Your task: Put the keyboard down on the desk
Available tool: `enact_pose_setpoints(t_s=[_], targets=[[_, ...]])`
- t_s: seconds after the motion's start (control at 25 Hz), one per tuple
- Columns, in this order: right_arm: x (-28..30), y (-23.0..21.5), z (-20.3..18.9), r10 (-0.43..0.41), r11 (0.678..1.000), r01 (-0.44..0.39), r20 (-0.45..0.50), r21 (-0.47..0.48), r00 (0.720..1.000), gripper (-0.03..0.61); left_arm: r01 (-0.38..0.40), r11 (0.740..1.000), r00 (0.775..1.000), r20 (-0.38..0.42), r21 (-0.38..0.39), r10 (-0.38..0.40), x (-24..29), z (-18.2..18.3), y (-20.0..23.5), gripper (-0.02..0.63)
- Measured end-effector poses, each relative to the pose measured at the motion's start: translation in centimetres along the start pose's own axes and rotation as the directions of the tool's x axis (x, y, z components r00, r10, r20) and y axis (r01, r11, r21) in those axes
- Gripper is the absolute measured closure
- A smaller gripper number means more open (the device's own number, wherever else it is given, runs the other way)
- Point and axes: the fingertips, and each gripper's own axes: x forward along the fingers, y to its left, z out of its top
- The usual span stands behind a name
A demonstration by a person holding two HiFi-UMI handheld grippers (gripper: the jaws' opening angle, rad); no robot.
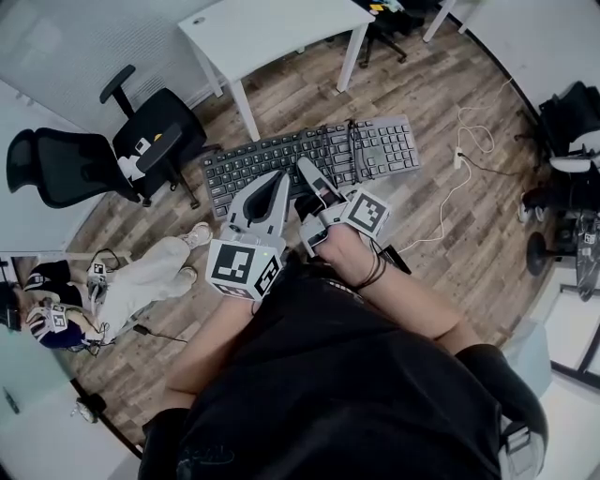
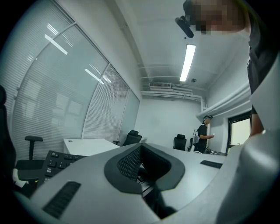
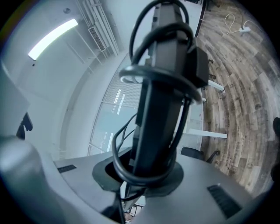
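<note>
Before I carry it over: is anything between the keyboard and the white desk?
Nothing visible. The keyboard, held by the left gripper and right gripper, hangs over the floor; the desk top looks clear. The office chair stands off to the side.

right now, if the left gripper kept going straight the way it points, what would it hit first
The keyboard: its near edge sits between the jaws of the left gripper. Beyond, the white desk lies ahead, slightly left in the left gripper view; a hit there is uncertain.
</note>
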Motion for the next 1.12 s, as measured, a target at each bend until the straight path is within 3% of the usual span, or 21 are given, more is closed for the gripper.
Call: enact_pose_setpoints(t_s=[0.56,1.12], targets=[[1.2,-1.1,1.2,-0.02,1.0,0.02,-0.033,-0.008,0.999,0.489,-0.024,1.0,1.0,-0.005,-0.002,0.024,1.6,0.4,0.2,0.598],[5.3,-4.9,6.5,-0.048,0.999,0.048,-0.065,0.01,0.997,0.489,-0.063,0.998,0.998,-0.032,-0.028,0.062,8.7,0.3,2.6,0.598]])
